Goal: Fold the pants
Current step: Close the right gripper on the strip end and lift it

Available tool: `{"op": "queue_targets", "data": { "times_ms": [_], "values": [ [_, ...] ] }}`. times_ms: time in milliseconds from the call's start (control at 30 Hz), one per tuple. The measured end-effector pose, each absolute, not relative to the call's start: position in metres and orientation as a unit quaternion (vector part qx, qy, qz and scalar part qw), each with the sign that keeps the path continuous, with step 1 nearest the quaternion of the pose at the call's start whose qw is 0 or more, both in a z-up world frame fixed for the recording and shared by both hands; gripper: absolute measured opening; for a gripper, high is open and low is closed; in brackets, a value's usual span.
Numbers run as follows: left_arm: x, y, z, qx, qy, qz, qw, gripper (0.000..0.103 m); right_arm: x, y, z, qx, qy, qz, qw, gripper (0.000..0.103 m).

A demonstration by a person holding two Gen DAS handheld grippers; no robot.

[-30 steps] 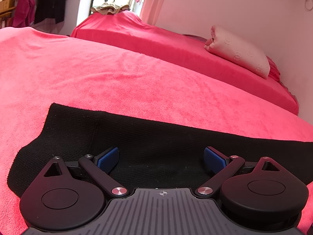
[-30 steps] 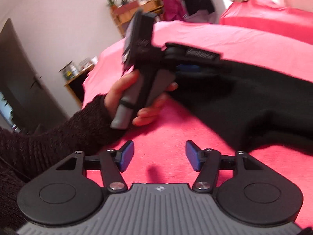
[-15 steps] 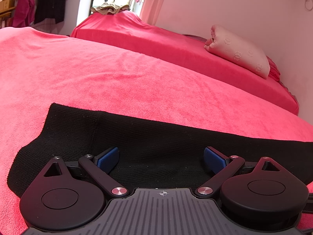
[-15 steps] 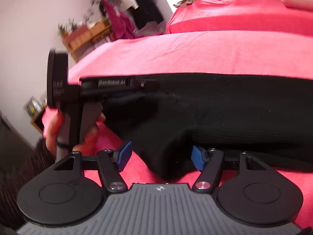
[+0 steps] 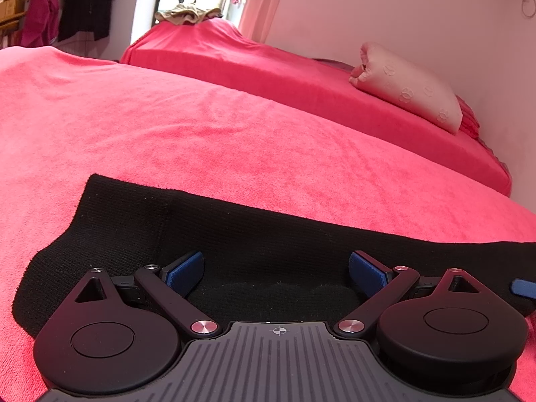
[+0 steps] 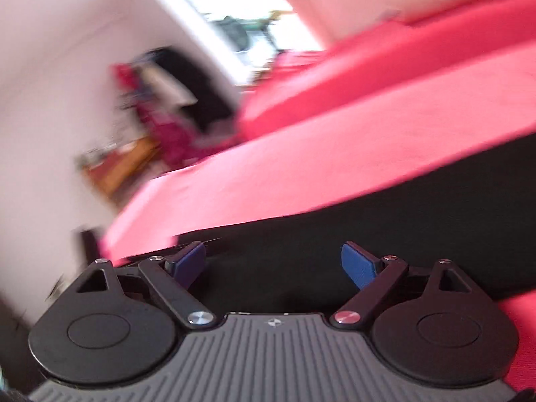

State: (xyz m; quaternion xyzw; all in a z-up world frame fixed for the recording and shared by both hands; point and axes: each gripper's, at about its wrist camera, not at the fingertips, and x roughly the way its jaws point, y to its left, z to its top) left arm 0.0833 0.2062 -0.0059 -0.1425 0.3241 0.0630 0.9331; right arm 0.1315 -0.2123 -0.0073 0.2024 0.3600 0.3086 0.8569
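Black knit pants [image 5: 268,234] lie flat on a pink-red blanket [image 5: 167,117]. My left gripper [image 5: 276,273] is open, low over the pants near one end, with fabric bunched between its blue pads [image 5: 186,271]. A blue pad of the other gripper [image 5: 522,288] shows at the right edge. In the blurred right wrist view my right gripper [image 6: 273,263] is open over the black pants [image 6: 368,221], its blue pads [image 6: 358,266] wide apart with fabric between them.
A second red-covered bed [image 5: 301,67] with a pale pink pillow [image 5: 405,85] stands behind along the wall. Clothes hang at the far left [image 5: 67,3]. In the right wrist view a wooden shelf [image 6: 124,167] stands off the blanket's left edge.
My right gripper has swung right and moved in over the pants; its view is now motion-blurred and the left gripper has left its view. My left gripper has not moved.
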Motion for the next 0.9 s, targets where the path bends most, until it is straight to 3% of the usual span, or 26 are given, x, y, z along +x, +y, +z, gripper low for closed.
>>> {"op": "queue_targets", "data": {
  "times_ms": [67, 100, 167, 200, 367, 533, 900],
  "values": [
    [0.083, 0.206, -0.006, -0.144, 0.324, 0.063, 0.933, 0.103, 0.14, -0.251, -0.008, 0.208, 0.352, 0.231, 0.883, 0.046],
    [0.083, 0.206, -0.006, -0.144, 0.324, 0.062, 0.933, 0.103, 0.141, -0.28, -0.006, 0.247, 0.342, 0.211, 0.882, 0.046],
    [0.084, 0.206, -0.006, -0.143, 0.324, 0.063, 0.933, 0.103, 0.135, -0.332, 0.005, 0.29, 0.317, 0.135, 0.893, 0.079],
    [0.084, 0.206, -0.006, -0.143, 0.324, 0.063, 0.933, 0.103, 0.132, -0.355, 0.012, 0.296, 0.305, 0.092, 0.9, 0.08],
    [0.083, 0.206, -0.006, -0.143, 0.324, 0.064, 0.933, 0.103, 0.141, -0.451, 0.026, 0.384, 0.318, -0.027, 0.867, 0.07],
    [0.083, 0.206, -0.006, -0.143, 0.324, 0.064, 0.933, 0.103, 0.171, -0.479, -0.004, 0.418, 0.367, -0.062, 0.828, 0.065],
    [0.083, 0.205, -0.007, -0.143, 0.323, 0.066, 0.933, 0.103, 0.182, -0.485, -0.045, 0.483, 0.28, -0.007, 0.829, 0.065]
  ]
}}
